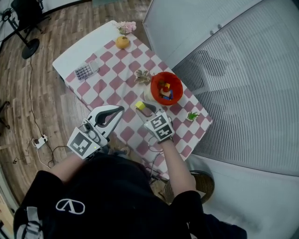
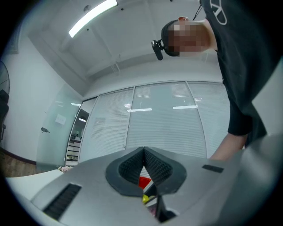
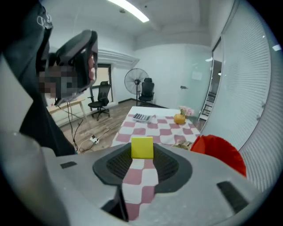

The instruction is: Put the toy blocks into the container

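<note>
Jaws of right gripper (image 1: 142, 108) clamped on yellow block (image 3: 142, 147), arm outstretched, left gripper (image 1: 117, 110) jaws together, tilted upward

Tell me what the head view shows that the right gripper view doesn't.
Only the head view: the left hand-held gripper, shut and empty, the toy blocks inside the red container, and a small green plant near the table edge. Only the right gripper view: the ceiling light and the camera on the person's head. Both: the yellow block clamped in the right hand-held gripper, the red container, the checked tablecloth, the calculator and the orange fruit.
</note>
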Demonstrator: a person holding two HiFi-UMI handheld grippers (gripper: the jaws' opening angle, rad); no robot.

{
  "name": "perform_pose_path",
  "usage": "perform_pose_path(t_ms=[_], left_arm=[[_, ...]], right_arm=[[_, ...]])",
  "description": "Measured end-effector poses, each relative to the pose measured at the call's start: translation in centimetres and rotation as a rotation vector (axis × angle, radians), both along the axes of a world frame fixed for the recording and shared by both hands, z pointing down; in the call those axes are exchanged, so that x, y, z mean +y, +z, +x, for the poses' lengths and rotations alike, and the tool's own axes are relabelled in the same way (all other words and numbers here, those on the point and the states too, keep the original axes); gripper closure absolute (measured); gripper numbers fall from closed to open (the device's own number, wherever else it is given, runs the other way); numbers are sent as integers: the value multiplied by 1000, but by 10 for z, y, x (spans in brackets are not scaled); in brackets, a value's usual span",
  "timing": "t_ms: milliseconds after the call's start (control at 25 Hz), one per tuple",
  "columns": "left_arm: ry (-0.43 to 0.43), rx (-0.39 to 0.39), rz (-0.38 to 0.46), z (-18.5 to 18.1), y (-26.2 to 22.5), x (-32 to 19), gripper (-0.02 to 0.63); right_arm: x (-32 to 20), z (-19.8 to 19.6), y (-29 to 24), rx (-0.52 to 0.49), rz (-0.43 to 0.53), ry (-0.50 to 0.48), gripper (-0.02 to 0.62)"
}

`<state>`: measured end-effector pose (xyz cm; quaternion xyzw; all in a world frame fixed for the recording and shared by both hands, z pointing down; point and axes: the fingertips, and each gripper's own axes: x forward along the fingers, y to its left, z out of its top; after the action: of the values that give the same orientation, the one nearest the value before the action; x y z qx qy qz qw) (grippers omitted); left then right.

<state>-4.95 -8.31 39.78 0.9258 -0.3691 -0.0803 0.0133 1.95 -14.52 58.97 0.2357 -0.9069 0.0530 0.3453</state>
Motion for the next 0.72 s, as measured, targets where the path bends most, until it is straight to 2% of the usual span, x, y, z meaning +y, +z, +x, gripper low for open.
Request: perform_pose_path(t_ms=[240, 440, 720], left_arm=[[43, 6, 14, 13, -5, -4, 600], [80, 11, 29, 24, -11, -7, 600], [120, 16, 45, 38, -17, -10, 600]], right_arm=[[-3, 23, -89, -248, 153, 134, 445], [8, 52, -152, -441, 317, 246, 445], [31, 91, -200, -579, 505, 379, 445]])
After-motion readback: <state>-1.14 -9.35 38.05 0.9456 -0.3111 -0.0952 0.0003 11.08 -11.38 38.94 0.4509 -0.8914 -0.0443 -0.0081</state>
